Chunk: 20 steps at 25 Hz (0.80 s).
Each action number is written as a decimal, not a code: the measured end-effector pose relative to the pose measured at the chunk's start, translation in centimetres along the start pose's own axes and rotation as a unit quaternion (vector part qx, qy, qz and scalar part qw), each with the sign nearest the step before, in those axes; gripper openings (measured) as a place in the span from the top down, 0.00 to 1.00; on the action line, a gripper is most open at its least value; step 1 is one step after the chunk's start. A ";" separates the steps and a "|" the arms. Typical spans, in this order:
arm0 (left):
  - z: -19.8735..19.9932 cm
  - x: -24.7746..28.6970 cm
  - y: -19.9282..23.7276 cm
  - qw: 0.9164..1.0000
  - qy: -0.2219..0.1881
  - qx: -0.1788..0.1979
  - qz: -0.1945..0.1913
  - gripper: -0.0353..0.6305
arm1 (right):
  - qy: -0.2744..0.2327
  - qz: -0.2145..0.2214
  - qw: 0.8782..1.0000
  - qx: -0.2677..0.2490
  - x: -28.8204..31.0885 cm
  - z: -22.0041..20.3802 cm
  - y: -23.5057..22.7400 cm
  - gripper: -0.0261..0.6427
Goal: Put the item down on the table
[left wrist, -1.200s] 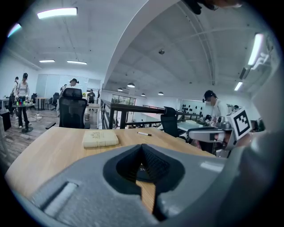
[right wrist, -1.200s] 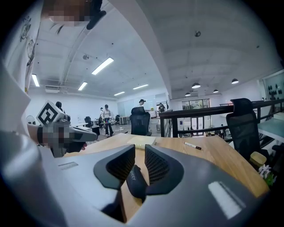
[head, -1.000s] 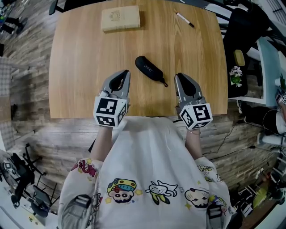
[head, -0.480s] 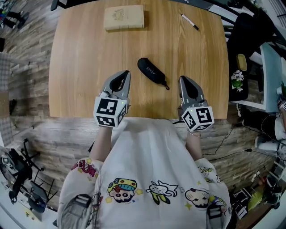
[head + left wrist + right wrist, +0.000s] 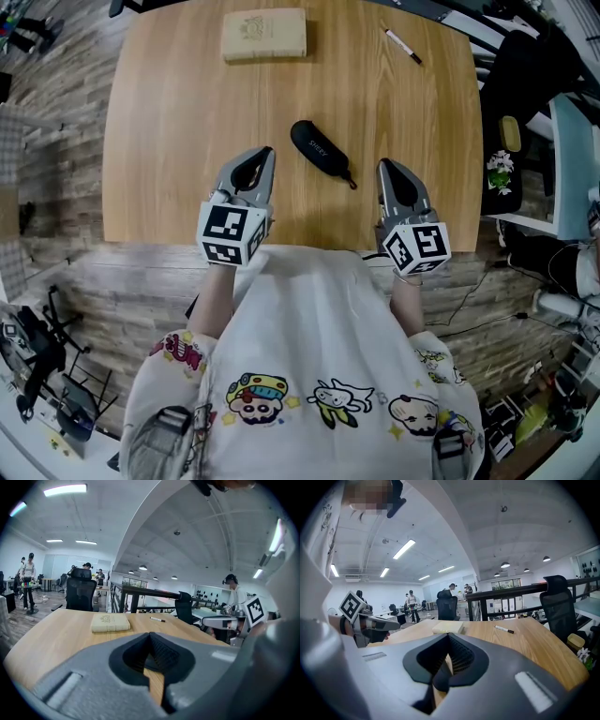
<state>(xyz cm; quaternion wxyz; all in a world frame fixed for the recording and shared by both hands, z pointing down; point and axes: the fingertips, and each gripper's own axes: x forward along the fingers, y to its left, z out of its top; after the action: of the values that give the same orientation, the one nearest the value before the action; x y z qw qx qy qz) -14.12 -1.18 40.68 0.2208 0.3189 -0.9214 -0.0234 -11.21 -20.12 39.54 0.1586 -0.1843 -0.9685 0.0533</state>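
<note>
A black, elongated soft case [image 5: 318, 149] with small pale lettering on its top is seen lying flat on the wooden table [image 5: 187, 112], touched by nothing. It is laid diagonally near the table's middle. A short loop is attached to its nearer, right end.

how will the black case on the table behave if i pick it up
The black case looks soft and rounded, so it may give slightly when squeezed. It lies flat and elongated on the table, so a push would likely slide or pivot it rather than roll it. It seems small and probably light.
</note>
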 end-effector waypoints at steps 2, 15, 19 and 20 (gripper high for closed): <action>-0.1 0.0 0.0 1.000 0.001 0.000 0.000 0.94 | 0.001 0.000 1.000 0.001 0.0 0.0 0.0 0.95; -0.2 0.2 0.4 1.000 0.004 -0.002 0.002 0.94 | 0.011 0.008 1.000 0.005 0.6 -0.4 0.1 0.95; -0.3 0.4 0.5 1.000 0.004 -0.003 0.000 0.94 | 0.015 0.009 1.000 0.006 0.7 -0.7 0.1 0.95; -0.3 0.4 0.5 1.000 0.004 -0.003 0.000 0.94 | 0.016 0.009 1.000 0.007 0.7 -0.8 0.0 0.95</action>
<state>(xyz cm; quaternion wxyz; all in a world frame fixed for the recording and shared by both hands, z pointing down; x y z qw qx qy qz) -14.54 -1.00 41.22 0.2255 0.3180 -0.9205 -0.0246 -11.59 -19.77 40.48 0.1749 -0.1924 -0.9639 0.0581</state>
